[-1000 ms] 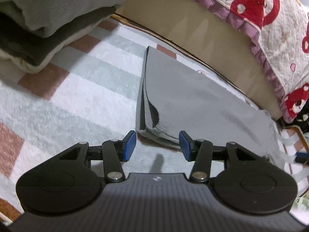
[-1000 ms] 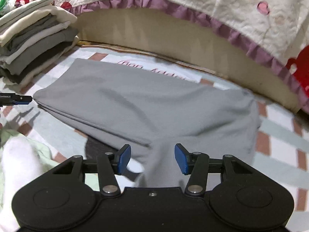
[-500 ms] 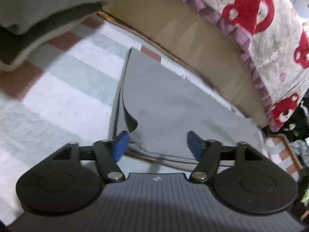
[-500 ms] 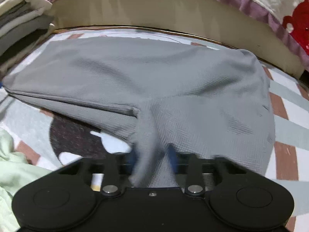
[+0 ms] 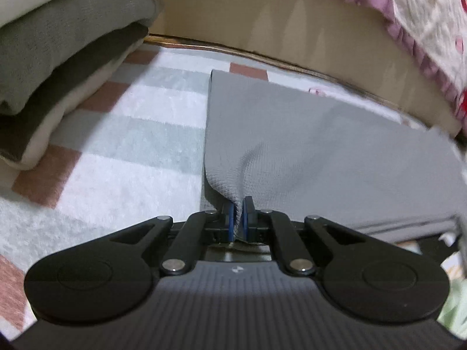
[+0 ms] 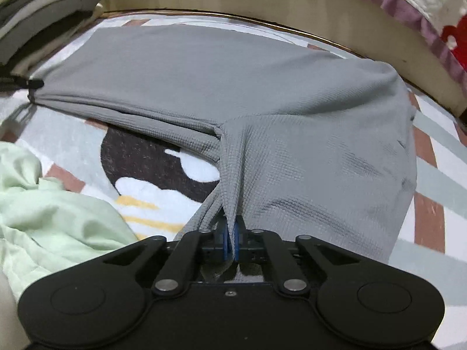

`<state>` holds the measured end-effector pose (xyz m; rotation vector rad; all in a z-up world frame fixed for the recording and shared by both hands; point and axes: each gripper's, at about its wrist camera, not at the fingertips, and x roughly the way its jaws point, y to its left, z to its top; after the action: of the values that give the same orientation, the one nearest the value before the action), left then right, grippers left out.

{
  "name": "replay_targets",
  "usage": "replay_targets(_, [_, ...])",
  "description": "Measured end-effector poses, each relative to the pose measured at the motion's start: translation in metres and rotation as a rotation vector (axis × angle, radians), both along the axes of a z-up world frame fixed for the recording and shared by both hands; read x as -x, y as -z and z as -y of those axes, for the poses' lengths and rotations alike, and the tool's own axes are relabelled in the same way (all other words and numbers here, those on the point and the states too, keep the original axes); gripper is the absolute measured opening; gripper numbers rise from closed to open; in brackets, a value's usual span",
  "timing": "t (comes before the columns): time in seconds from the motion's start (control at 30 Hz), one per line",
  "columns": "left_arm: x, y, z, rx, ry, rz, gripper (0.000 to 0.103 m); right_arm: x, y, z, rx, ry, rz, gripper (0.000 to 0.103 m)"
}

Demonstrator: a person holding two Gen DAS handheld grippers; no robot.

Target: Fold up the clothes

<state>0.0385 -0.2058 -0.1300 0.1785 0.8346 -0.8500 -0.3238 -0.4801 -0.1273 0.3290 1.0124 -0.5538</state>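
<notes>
Clamping, with both blue-padded jaws together, on the near edge of the grey waffle-knit garment (image 5: 335, 151): left gripper (image 5: 238, 218) pinching a raised peak of cloth at the near left corner; right gripper (image 6: 229, 243) pinching a bunched ridge of several layers at the near edge.

Lying long and flat on the pink-, white- and pale-green-checked plush blanket (image 5: 122, 151), just in front of the beige bed base (image 5: 292, 29), already doubled along its length, judging by the stacked edges at the left end.

Judging the step in hand as a lift-and-carry fold of the near edge:
- Keeping both clamps level while raising, so that the stretched edge between them is staying straight; avoiding slack sag in the middle.
- Checking that all layers are sitting between the right pads; a lower layer slipping out would be spoiling the fold.
- Carrying clear of the crumpled pale-green garment (image 6: 49, 210) beside the right gripper, and clear of the stack of folded grey and cream clothes (image 5: 58, 58) on the left.
- Laying edge on edge before parting the jaws; knit likely stretching under hard pulling.
</notes>
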Motion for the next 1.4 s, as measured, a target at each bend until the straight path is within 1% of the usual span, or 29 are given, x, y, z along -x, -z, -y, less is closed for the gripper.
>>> replay_targets(0.03, [0.002,0.000,0.001,-0.013,0.005,0.017,0.005,0.002,-0.003,0.000,-0.015,0.001,0.010,0.004])
replay_targets(0.13, [0.002,-0.002,0.000,-0.027,-0.009,0.027,0.005,0.008,-0.017,-0.002,-0.032,-0.040,0.026,0.004])
replay_targets(0.17, [0.003,-0.002,0.000,-0.035,-0.017,0.031,0.006,0.009,-0.018,-0.002,-0.043,-0.048,0.021,0.004])
replay_targets(0.2, [0.003,-0.002,0.001,-0.046,-0.031,0.039,0.011,0.007,-0.013,0.001,-0.071,-0.051,0.008,0.005])
replay_targets(0.23, [0.004,-0.002,0.001,-0.057,-0.045,0.046,0.012,0.008,-0.005,0.005,-0.104,-0.047,0.004,0.005])
replay_targets(0.27, [0.007,-0.004,0.002,-0.074,-0.053,0.060,0.023,0.010,0.000,0.007,-0.121,-0.035,0.022,0.009])
replay_targets(0.3, [0.012,-0.010,0.005,-0.100,-0.052,0.087,0.041,0.014,0.002,0.009,-0.144,-0.024,0.056,0.010])
replay_targets(0.33, [0.018,-0.016,0.006,-0.114,-0.046,0.120,0.047,0.018,0.002,0.011,-0.176,-0.021,0.089,0.015])
replay_targets(0.37, [0.028,-0.024,0.006,-0.102,-0.028,0.163,0.049,0.023,0.000,0.012,-0.233,-0.026,0.114,0.027])
replay_targets(0.4, [0.038,-0.032,0.006,-0.084,-0.005,0.193,0.049,0.030,-0.003,0.014,-0.290,-0.034,0.137,0.031])
replay_targets(0.47, [0.059,-0.047,0.010,-0.033,0.070,0.225,0.049,0.050,-0.017,0.018,-0.308,-0.027,0.204,0.034])
replay_targets(0.5, [0.069,-0.053,0.012,-0.003,0.115,0.234,0.049,0.062,-0.023,0.022,-0.299,-0.002,0.240,0.034])
replay_targets(0.53, [0.078,-0.056,0.016,0.025,0.164,0.231,0.049,0.077,-0.029,0.028,-0.284,0.050,0.271,0.039])
replay_targets(0.57, [0.087,-0.058,0.022,0.044,0.204,0.217,0.050,0.091,-0.031,0.035,-0.273,0.112,0.286,0.041])
replay_targets(0.63, [0.102,-0.054,0.041,0.048,0.255,0.147,0.050,0.118,-0.032,0.047,-0.251,0.222,0.306,0.041])
replay_targets(0.7, [0.118,-0.049,0.061,0.052,0.305,0.077,0.050,0.138,-0.026,0.053,-0.237,0.303,0.310,0.041])
replay_targets(0.77, [0.134,-0.045,0.080,0.055,0.355,0.007,0.050,0.152,-0.016,0.054,-0.232,0.367,0.305,0.046])
replay_targets(0.83, [0.150,-0.041,0.099,0.059,0.405,-0.063,0.050,0.160,-0.005,0.052,-0.237,0.400,0.290,0.046])
replay_targets(0.87, [0.157,-0.039,0.109,0.061,0.430,-0.098,0.050,0.162,-0.001,0.050,-0.252,0.403,0.295,0.046])
replay_targets(0.9, [0.165,-0.037,0.119,0.063,0.454,-0.133,0.050,0.161,0.000,0.045,-0.246,0.378,0.297,0.044])
replay_targets(0.93, [0.173,-0.035,0.128,0.064,0.479,-0.169,0.050,0.159,0.001,0.039,-0.240,0.352,0.299,0.024])
replay_targets(0.97, [0.181,-0.033,0.138,0.066,0.503,-0.204,0.050,0.155,0.000,0.032,-0.214,0.313,0.277,0.006])
replay_targets(1.0, [0.189,-0.031,0.148,0.068,0.528,-0.239,0.050,0.149,-0.002,0.024,-0.190,0.280,0.272,0.005])
replay_targets(1.07, [0.203,-0.026,0.165,0.065,0.568,-0.302,0.050,0.151,-0.018,0.009,-0.166,0.229,0.316,0.005])
replay_targets(1.13, [0.210,-0.019,0.172,0.033,0.570,-0.329,0.051,0.161,-0.035,-0.005,-0.177,0.235,0.367,0.005])
replay_targets(1.27, [0.224,-0.004,0.187,-0.030,0.575,-0.383,0.052,0.172,-0.023,-0.007,-0.194,0.294,0.223,0.005])
replay_targets(1.3, [0.227,0.000,0.191,-0.046,0.576,-0.396,0.052,0.174,-0.014,-0.004,-0.252,0.325,0.237,0.005])
replay_targets(1.37, [0.234,0.007,0.199,-0.078,0.578,-0.423,0.052,0.176,-0.005,-0.003,-0.354,0.330,0.328,0.005])
replay_targets(1.4, [0.237,0.010,0.201,-0.087,0.579,-0.432,0.054,0.173,-0.005,-0.004,-0.351,0.314,0.312,0.005])
